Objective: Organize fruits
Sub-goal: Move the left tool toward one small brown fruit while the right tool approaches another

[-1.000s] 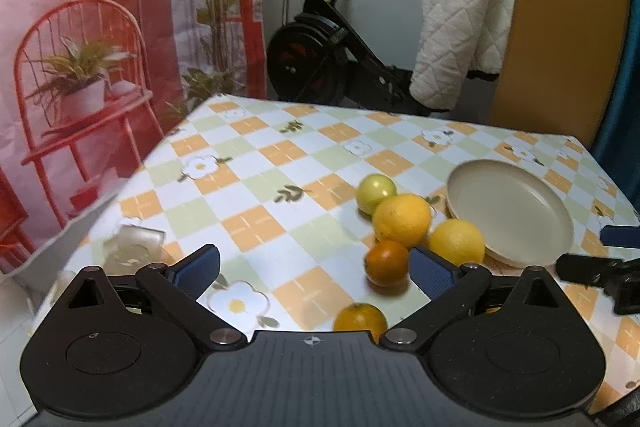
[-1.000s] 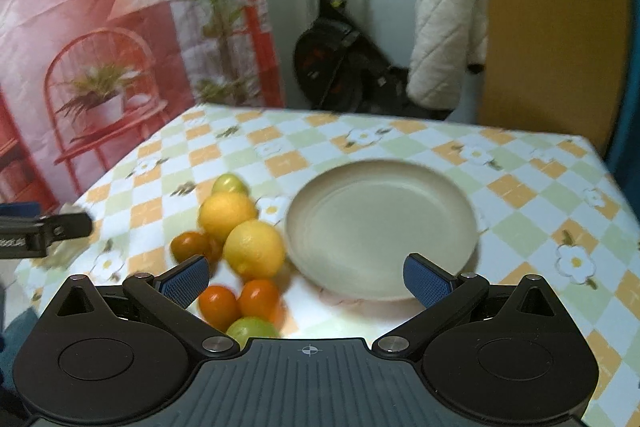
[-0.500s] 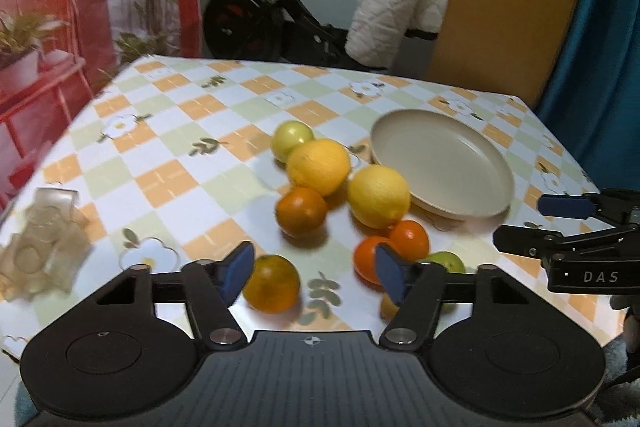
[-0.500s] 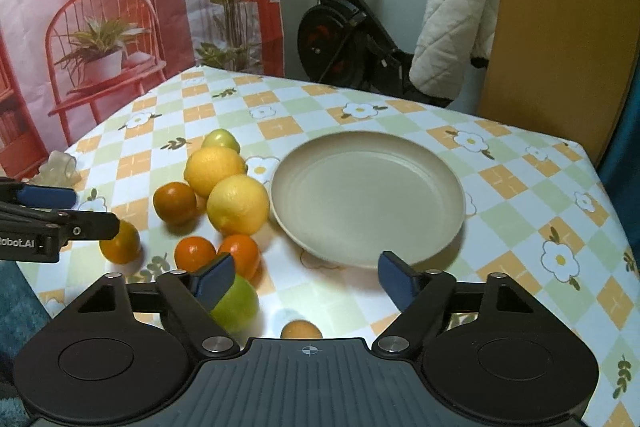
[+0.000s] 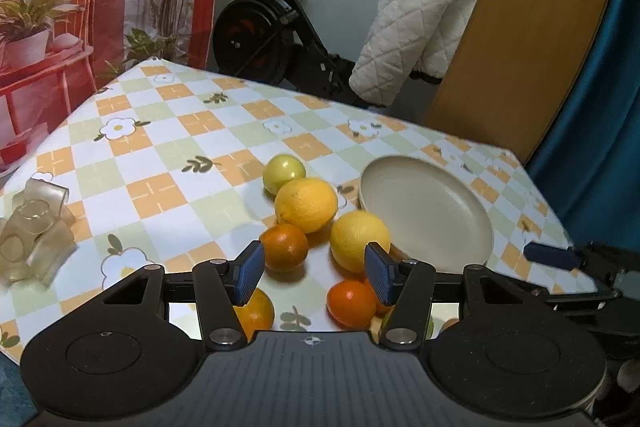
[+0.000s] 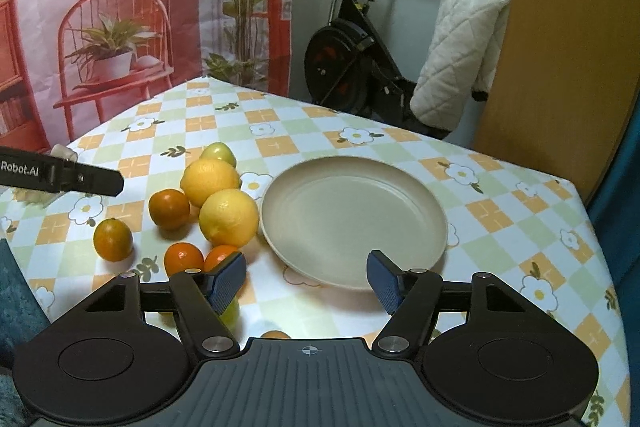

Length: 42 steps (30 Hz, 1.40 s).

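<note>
- Hovering above the near edge of the table point(image 6: 500, 211), both tongs are half-spread with nothing between the pads; the left gripper point(image 5: 316, 273) and the right gripper point(image 6: 306, 277) have just been narrowing their jaws, and neither pinches any fruit.
- The fruit lies loose on the checked cloth just left of the empty plate point(image 6: 354, 215): two large yellow citrus point(image 6: 228, 217), a green-yellow fruit point(image 6: 218, 153) behind them, a dark orange point(image 6: 169, 207), a lone orange point(image 6: 113, 239) nearer the left edge, and two small oranges point(image 6: 183, 257) at the front.
- Round fruit will likely roll if a pad nudges it off-centre; the lone orange sits near the table edge and could drop off.
- The yellow citrus touch each other and the one nearest the plate sits close against its rim, so closing on one may shove its neighbour or tip the plate.
- With both tools working in the same cluster, the fingers could collide.
- Hidden: a green fruit point(image 6: 230, 311) is mostly behind the right tool's left finger, and a small orange thing point(image 6: 275, 334) peeks over its body; I cannot tell what it is.
- A pale translucent object point(image 5: 34, 227) at the left edge is hard to identify.
</note>
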Tool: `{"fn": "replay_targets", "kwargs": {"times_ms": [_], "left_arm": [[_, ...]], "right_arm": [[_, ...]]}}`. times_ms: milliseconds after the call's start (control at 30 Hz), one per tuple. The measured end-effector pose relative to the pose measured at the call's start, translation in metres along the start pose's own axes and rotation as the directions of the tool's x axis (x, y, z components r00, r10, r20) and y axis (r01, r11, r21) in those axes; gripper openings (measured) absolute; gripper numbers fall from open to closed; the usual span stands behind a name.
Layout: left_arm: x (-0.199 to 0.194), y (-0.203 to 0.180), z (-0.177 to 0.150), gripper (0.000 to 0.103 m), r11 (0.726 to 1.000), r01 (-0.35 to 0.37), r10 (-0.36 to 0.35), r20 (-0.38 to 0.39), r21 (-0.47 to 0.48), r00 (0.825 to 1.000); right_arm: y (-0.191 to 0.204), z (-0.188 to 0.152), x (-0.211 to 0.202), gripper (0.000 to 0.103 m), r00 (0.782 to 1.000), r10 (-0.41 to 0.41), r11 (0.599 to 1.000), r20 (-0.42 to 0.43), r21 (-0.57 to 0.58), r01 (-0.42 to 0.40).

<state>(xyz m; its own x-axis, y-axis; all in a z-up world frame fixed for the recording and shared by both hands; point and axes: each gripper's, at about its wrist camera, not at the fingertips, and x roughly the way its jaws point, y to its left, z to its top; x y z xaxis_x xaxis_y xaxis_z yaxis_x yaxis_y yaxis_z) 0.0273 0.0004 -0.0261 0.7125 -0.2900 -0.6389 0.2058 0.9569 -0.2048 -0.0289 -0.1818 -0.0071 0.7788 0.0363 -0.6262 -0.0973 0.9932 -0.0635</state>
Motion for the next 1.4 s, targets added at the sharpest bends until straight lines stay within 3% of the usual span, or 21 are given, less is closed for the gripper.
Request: {"fn": "replay_targets", "kwargs": {"times_ms": [100,233,467,933,1100,1400], "left_arm": [[0.009,-0.006,-0.009,0.052,0.998,-0.015,0.018,-0.045,0.055,0.999],[0.013,-0.012,-0.019,0.051,0.995,-0.004,0.011,-0.07,0.103,0.997],[0.017,-0.01,-0.02,0.052,0.995,0.024,-0.016,-0.088,0.092,0.996],[0.026,-0.019,-0.029,0.051,0.985,-0.01,0.037,-0.156,0.171,0.987],[0.03,-0.02,-0.032,0.042,0.984,0.02,0.013,-0.185,0.178,0.983],[0.033,-0.028,-0.037,0.037,0.974,0.126,-0.087,-0.202,0.188,0.975]], "right_arm": [[0.0,-0.003,0.001,0.064,0.999,0.03,1.0,-0.015,0.002,-0.03],[0.003,-0.006,0.005,0.063,0.998,0.057,0.998,-0.031,0.007,-0.057],[0.002,-0.01,0.009,0.064,0.995,0.073,0.997,-0.065,0.022,-0.071],[0.007,-0.017,0.016,0.064,0.989,0.09,0.996,-0.12,0.015,-0.089],[0.008,-0.022,0.02,0.06,0.984,0.104,0.995,-0.144,0.011,-0.103],[0.012,-0.028,0.025,0.047,0.979,0.121,0.992,-0.163,0.003,-0.122]]}}
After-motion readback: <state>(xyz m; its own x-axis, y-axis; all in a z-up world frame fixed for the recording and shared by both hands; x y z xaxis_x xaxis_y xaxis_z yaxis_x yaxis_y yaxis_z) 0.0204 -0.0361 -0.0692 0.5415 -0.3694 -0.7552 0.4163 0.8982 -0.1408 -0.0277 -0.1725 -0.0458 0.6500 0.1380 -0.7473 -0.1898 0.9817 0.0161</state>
